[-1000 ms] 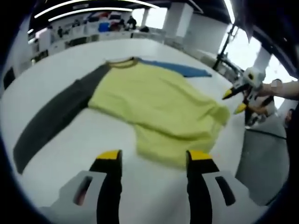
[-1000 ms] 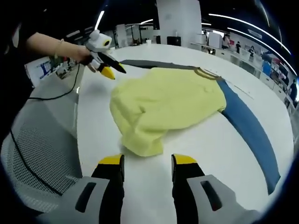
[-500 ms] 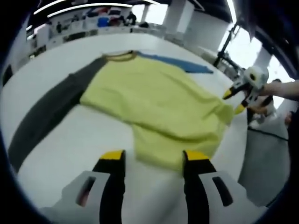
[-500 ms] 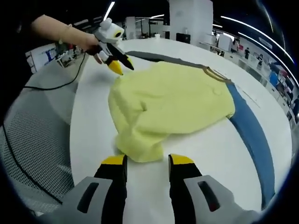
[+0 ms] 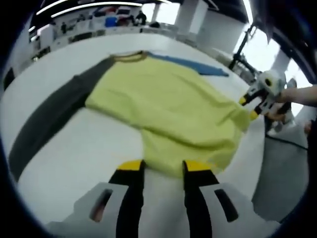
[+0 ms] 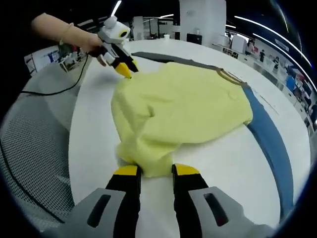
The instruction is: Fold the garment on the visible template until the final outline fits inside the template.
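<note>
Both pairs of yellow-tipped jaws have narrowed since a second ago. Seen from the left gripper view, the left gripper [image 5: 159, 166] pinches the near hem of the yellow knit shirt with one grey and one blue sleeve [image 5: 168, 109], spread on the white table [image 5: 84, 148]; the right gripper [image 5: 249, 107] touches its far corner.

From the right gripper view, the right gripper [image 6: 151, 171] clamps the shirt's bunched corner.

Low, close, opposite hem corners, sharing yellow garment [image 5: 168, 109]
</note>
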Demonstrator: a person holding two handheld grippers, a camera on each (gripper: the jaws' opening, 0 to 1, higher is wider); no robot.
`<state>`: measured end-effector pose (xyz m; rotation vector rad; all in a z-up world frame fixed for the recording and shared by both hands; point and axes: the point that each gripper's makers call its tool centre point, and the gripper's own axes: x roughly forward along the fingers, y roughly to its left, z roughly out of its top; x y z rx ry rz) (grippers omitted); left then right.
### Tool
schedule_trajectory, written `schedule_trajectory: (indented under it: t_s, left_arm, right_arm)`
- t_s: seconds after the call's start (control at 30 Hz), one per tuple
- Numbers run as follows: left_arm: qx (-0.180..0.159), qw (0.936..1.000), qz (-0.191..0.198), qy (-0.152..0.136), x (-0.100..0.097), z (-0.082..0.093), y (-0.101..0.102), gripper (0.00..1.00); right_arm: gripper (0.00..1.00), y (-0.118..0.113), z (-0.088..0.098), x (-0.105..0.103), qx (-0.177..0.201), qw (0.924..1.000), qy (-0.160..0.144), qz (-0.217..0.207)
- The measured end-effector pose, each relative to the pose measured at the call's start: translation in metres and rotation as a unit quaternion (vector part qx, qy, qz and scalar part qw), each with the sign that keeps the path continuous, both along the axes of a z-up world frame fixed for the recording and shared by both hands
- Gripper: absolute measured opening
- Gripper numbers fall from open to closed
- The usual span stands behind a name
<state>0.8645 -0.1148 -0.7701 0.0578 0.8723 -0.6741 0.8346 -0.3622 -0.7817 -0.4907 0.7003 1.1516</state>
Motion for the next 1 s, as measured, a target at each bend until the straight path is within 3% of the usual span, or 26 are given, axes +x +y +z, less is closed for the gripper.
schedule_trajectory:
  t_s: [0.07, 0.17, 0.6, 1.0]
  left_arm:
    - [0.002, 1.0000, 0.009, 0.000, 0.001, -0.001, 0.002, 0.18]
    - [0.004, 0.9999, 0.013, 0.002, 0.000, -0.002, 0.004, 0.06]
    - [0.002, 0.9996, 0.027, 0.011, -0.002, 0.004, 0.003, 0.01]
    - [-0.010, 0.9984, 0.048, 0.030, -0.026, 0.012, 0.012, 0.01]
  right_arm:
    - [0.11, 0.000, 0.001, -0.001, 0.000, 1.0000, 0.001, -0.002]
    - [0.07, -0.002, 0.002, 0.000, -0.004, 0.9999, -0.010, -0.002]
    - [0.03, -0.011, 0.008, -0.004, 0.002, 0.9996, 0.000, -0.027]
    - [0.03, -0.022, 0.016, -0.013, 0.011, 0.9988, 0.004, -0.048]
